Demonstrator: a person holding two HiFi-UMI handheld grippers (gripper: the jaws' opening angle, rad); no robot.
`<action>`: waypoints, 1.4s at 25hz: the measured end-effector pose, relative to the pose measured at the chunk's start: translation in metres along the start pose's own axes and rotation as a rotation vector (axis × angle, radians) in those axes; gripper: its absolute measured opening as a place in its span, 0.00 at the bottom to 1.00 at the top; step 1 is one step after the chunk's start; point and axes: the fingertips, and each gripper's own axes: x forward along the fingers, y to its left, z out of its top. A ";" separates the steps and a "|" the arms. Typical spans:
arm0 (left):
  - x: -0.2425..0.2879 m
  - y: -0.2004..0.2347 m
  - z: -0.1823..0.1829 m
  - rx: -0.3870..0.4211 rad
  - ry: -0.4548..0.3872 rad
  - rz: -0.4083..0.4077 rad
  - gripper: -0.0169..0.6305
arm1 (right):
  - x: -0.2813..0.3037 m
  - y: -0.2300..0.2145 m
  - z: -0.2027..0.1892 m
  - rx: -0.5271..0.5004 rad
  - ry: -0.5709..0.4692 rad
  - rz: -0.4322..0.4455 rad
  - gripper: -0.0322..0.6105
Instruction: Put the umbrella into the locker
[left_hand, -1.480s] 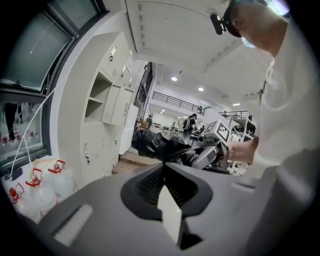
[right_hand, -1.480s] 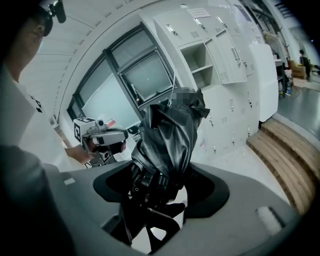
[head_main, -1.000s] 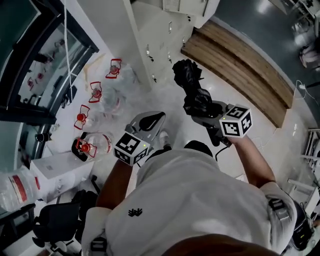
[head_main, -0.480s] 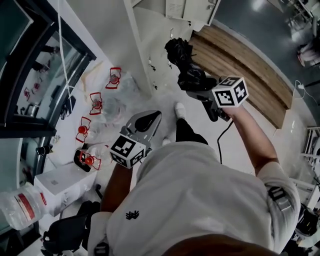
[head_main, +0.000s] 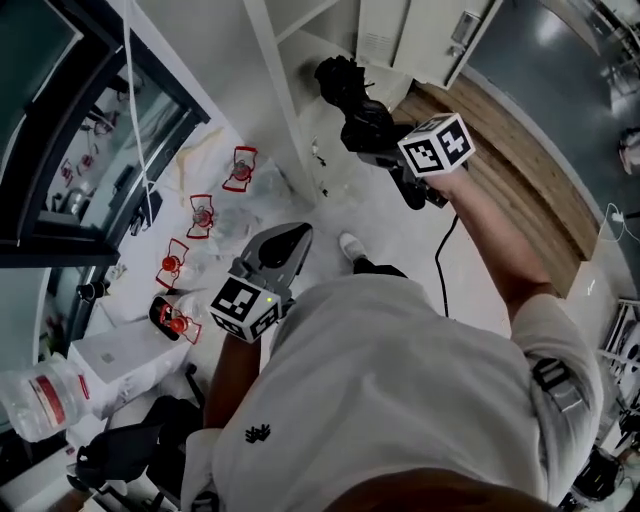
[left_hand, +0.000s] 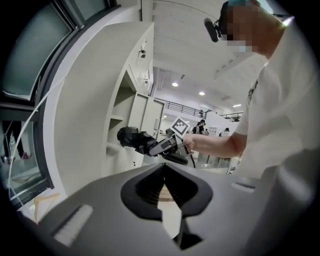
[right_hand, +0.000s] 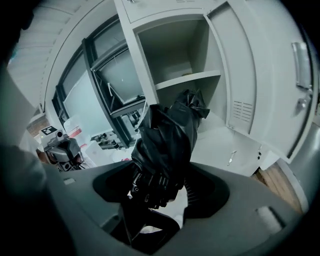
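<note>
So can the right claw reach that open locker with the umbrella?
Probably yes. The locker stands open, the right claw grips the umbrella aimed at its shelf, and nothing shows in between.

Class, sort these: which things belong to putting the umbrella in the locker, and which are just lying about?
Job: umbrella, open locker, right tongs gripping the umbrella.
Lying about: red-capped bottles, white box, wooden slats.
</note>
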 end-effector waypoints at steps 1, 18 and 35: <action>0.006 0.006 0.003 -0.003 -0.002 0.017 0.11 | 0.008 -0.010 0.007 -0.009 0.008 0.006 0.52; 0.081 0.078 0.026 -0.063 -0.009 0.254 0.11 | 0.149 -0.121 0.126 -0.096 0.051 0.071 0.52; 0.080 0.113 0.024 -0.094 -0.032 0.404 0.11 | 0.231 -0.166 0.164 -0.177 0.097 -0.013 0.52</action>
